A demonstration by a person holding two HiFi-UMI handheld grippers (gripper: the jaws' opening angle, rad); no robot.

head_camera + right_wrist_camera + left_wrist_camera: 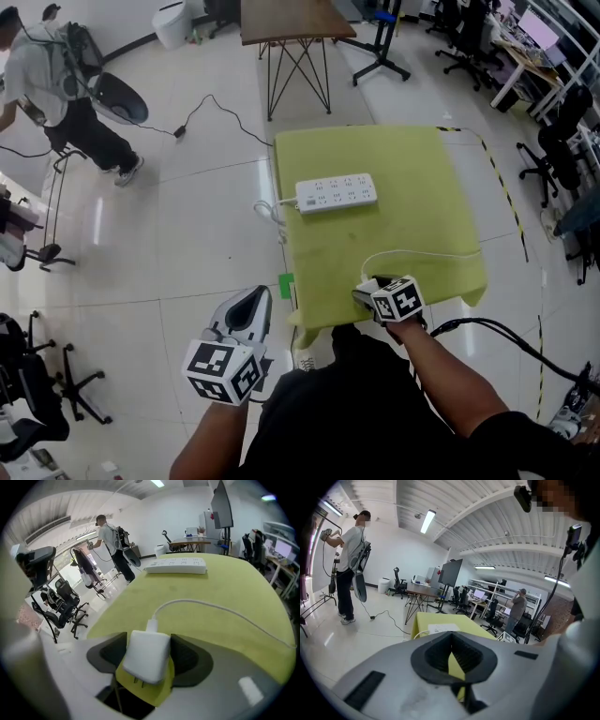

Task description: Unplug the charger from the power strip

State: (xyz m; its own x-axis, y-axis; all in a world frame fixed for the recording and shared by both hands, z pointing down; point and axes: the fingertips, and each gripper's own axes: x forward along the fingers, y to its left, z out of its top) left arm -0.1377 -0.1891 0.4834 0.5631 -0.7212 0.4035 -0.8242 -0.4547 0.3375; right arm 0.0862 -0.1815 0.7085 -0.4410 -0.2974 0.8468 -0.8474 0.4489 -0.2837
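Note:
A white charger (147, 656) sits clamped between the jaws of my right gripper (149, 654), prongs toward the camera, its white cable (211, 609) trailing over the yellow-green table (225, 581). In the head view the right gripper (375, 291) hovers at the table's near edge, with the cable (422, 253) curving right. The white power strip (337, 193) lies flat farther back with no plug in its sockets; it also shows in the right gripper view (176, 565). My left gripper (246, 317) hangs left of the table, off its edge, shut with nothing held (452, 656).
The power strip's own cord (267, 214) drops off the table's left side. A wooden table (291, 23) stands beyond. A person (56, 89) works at the far left near a floor cable (211, 112). Office chairs (42, 384) stand at the left and right.

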